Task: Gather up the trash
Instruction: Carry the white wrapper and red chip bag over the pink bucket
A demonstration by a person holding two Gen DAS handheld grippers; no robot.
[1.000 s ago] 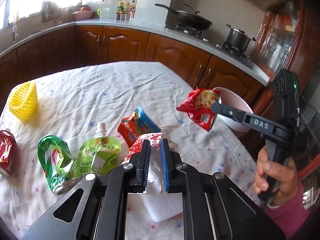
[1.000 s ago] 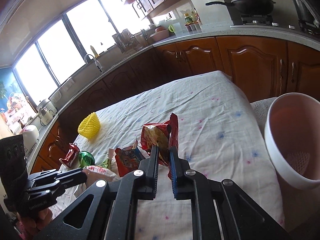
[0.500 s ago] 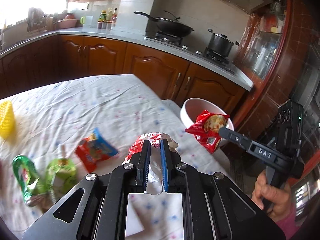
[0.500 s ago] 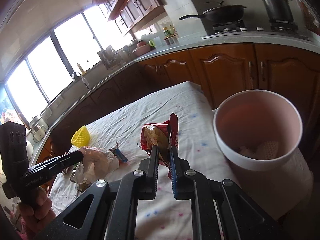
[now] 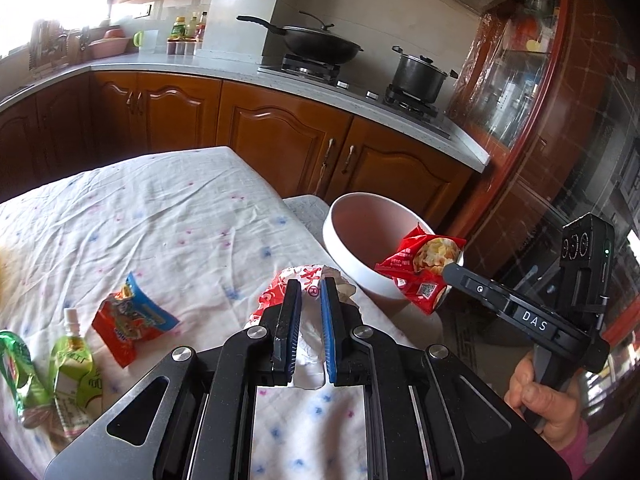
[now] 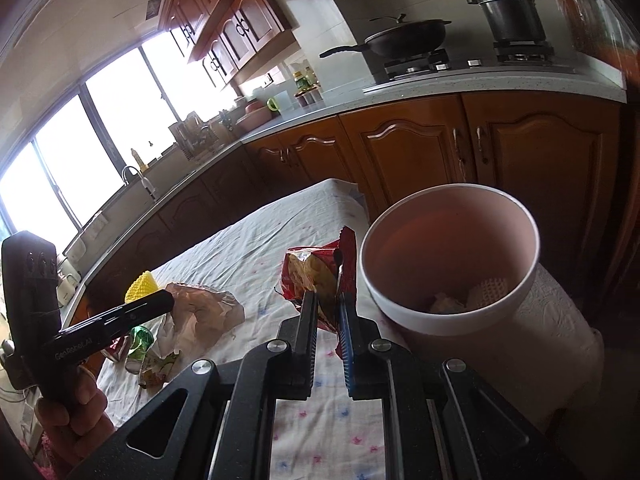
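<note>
My left gripper (image 5: pixel 307 286) is shut on a crumpled white and red plastic wrapper (image 5: pixel 304 280), held above the table's right edge. The same wrapper (image 6: pixel 200 312) hangs from the left gripper (image 6: pixel 170 300) in the right wrist view. My right gripper (image 6: pixel 329 298) is shut on a red chip bag (image 6: pixel 316 272), close to the left rim of the pink bin (image 6: pixel 452 312). From the left wrist view the chip bag (image 5: pixel 420 268) hangs over the bin's near rim (image 5: pixel 352 268), held by the right gripper (image 5: pixel 448 270).
On the flowered tablecloth (image 5: pixel 160 216) lie a red and blue snack packet (image 5: pixel 128 320), a green drink pouch (image 5: pixel 74 360) and a crushed green can (image 5: pixel 16 372). A yellow mesh piece (image 6: pixel 140 286) lies farther back. Some trash sits in the bin. Wooden cabinets (image 5: pixel 280 140) stand behind.
Both grippers have carried their wrappers rightwards across the table towards the pink bin. The chip bag now hangs at the bin's rim. Both grips stay unchanged.
</note>
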